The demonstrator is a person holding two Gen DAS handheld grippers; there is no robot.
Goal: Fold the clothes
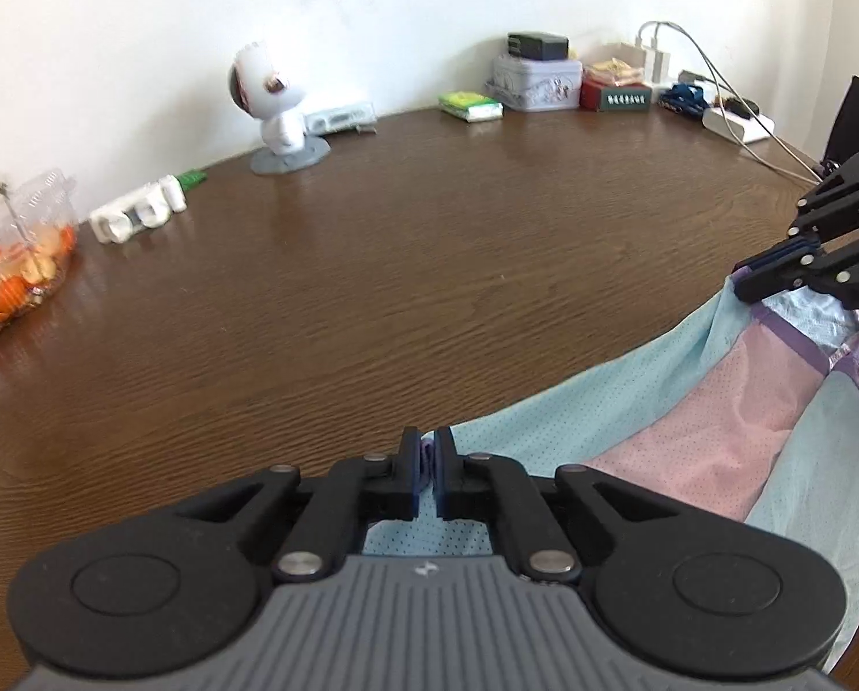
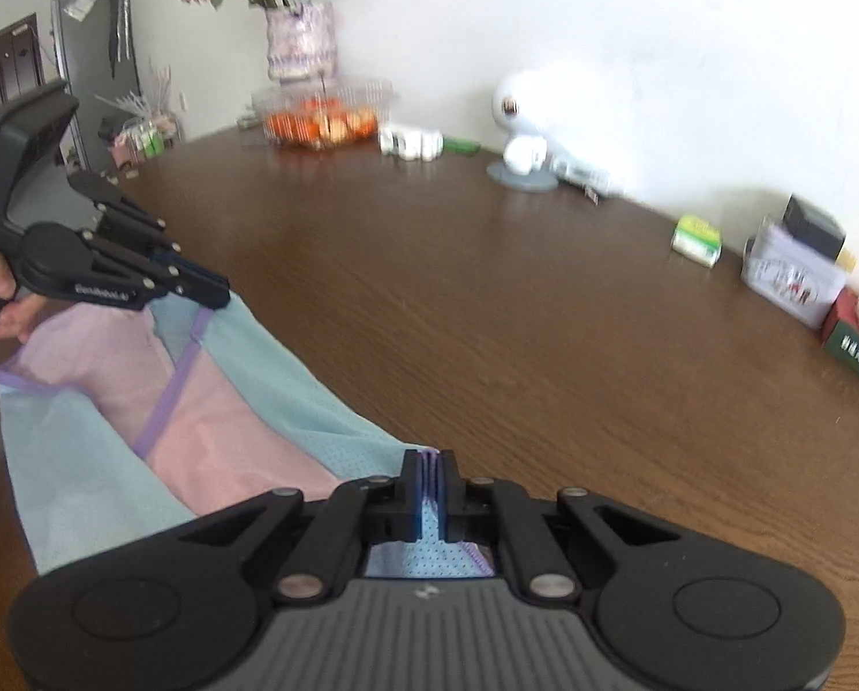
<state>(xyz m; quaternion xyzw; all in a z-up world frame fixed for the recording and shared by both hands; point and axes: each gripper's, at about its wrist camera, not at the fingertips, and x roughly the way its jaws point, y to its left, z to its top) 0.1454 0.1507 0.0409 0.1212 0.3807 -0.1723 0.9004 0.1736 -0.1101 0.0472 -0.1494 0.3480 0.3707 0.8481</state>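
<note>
A mesh garment [image 1: 688,397] in light blue and pink with purple trim lies stretched along the near edge of the brown table [image 1: 371,265]. My left gripper [image 1: 427,449] is shut on one corner of the garment, with a fold of purple cloth pinched between the pads. My right gripper [image 2: 429,463] is shut on the opposite corner of the same garment [image 2: 210,403]. Each gripper shows in the other's view: the right one [image 1: 743,279] at the far right, the left one [image 2: 222,296] at the left, held by a hand [image 2: 3,293].
Along the wall stand a white astronaut figure [image 1: 276,109], a white plastic part [image 1: 138,210], a clear box of orange fruit [image 1: 17,265], a green packet [image 1: 470,105], a tin [image 1: 536,80] and a power strip with cables [image 1: 737,124]. A flower vase [image 2: 301,37] stands further back.
</note>
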